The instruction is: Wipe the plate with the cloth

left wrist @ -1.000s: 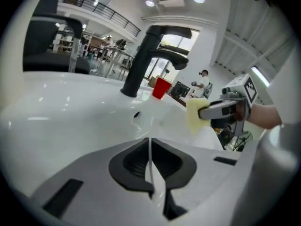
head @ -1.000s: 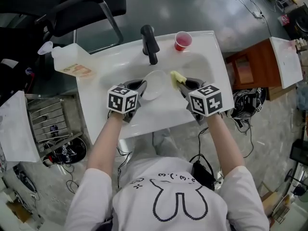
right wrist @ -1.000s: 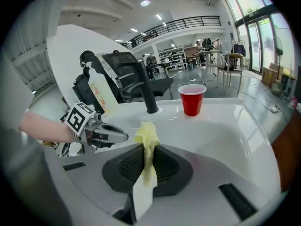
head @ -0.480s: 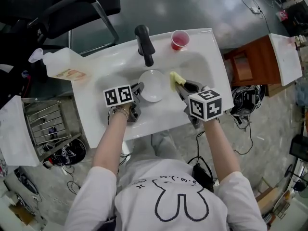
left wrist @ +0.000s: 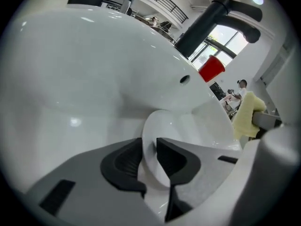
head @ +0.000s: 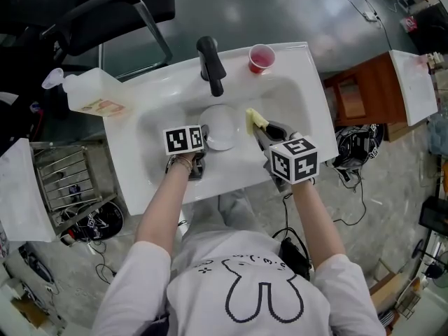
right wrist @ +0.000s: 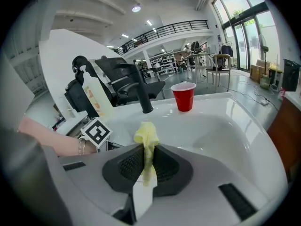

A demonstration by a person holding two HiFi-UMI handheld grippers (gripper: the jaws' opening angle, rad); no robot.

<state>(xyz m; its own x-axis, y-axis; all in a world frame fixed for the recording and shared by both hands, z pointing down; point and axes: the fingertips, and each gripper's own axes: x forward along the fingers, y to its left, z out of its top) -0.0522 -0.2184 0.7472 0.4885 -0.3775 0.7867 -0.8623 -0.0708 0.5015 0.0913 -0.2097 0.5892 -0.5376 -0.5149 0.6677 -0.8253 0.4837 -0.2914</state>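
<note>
A white plate (head: 221, 126) rests in the white sink (head: 294, 93) below the faucet. My left gripper (head: 204, 137) is at its near-left rim. In the left gripper view the plate (left wrist: 162, 126) has its rim between the left gripper's (left wrist: 149, 147) black pads. Its jaws have just been opening and now stand slightly apart, so the pads no longer clamp the rim. My right gripper (head: 262, 128) hovers at the plate's right, shut on a yellow cloth (head: 255, 120). In the right gripper view the cloth (right wrist: 146, 140) sticks up from the right gripper's (right wrist: 149, 161) jaws.
A black faucet (head: 208, 61) stands at the back of the basin, and a red cup (head: 262, 58) sits on the rim to its right. A white jug (head: 91, 93) lies on the sink's left corner. A wire rack (head: 70, 180) is at the left, a wooden cabinet (head: 367, 96) at the right.
The left gripper has sunk into the basin with the plate and rolled; the plate now lies lower, under the faucet. Its jaws have parted. The right gripper has barely moved.
</note>
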